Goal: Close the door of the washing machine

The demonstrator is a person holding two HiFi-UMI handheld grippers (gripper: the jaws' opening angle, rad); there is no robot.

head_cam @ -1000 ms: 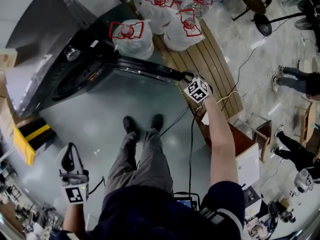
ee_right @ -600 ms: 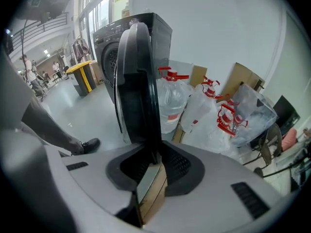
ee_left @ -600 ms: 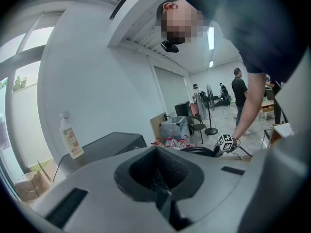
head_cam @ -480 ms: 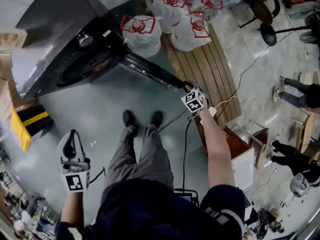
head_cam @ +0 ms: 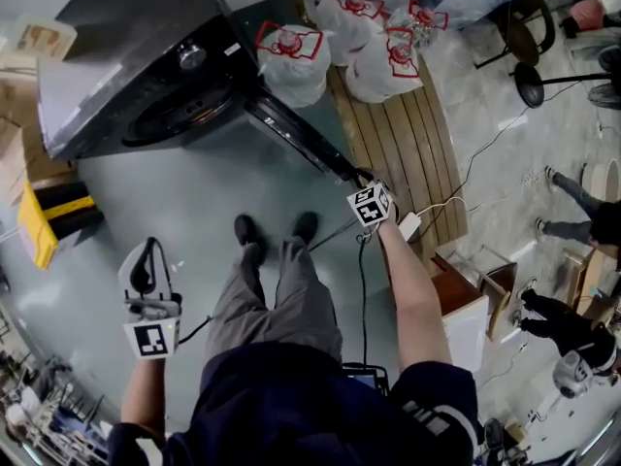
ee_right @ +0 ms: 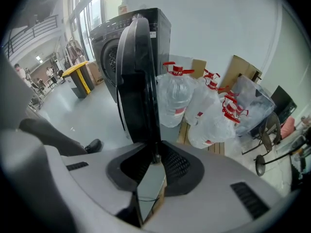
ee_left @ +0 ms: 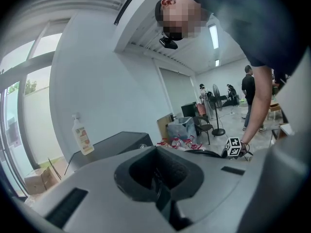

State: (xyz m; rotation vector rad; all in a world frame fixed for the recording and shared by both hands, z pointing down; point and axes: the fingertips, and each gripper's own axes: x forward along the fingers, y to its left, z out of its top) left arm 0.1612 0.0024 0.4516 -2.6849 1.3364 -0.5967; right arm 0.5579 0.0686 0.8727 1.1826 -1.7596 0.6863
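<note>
Tool: right gripper (head_cam: 359, 179), jaws clamped on the free edge of the door (head_cam: 296, 132); in the right gripper view the rim runs straight up between the pads. The left gripper (head_cam: 146, 280) has its jaws together with nothing in them and hangs low at the person's side, well apart from the machine.

The door stands swung out from the front of the washing machine (head_cam: 126, 66), drum opening exposed, hinged on the side nearest the water bottles (head_cam: 291, 58).

Judgement: the door is rigid, fairly heavy, and pivots freely. Its glossy rim could slip under a pinch. The outer edge, farthest from the hinge, is the right hold. A firm push is needed at the end for the latch to catch.
</note>
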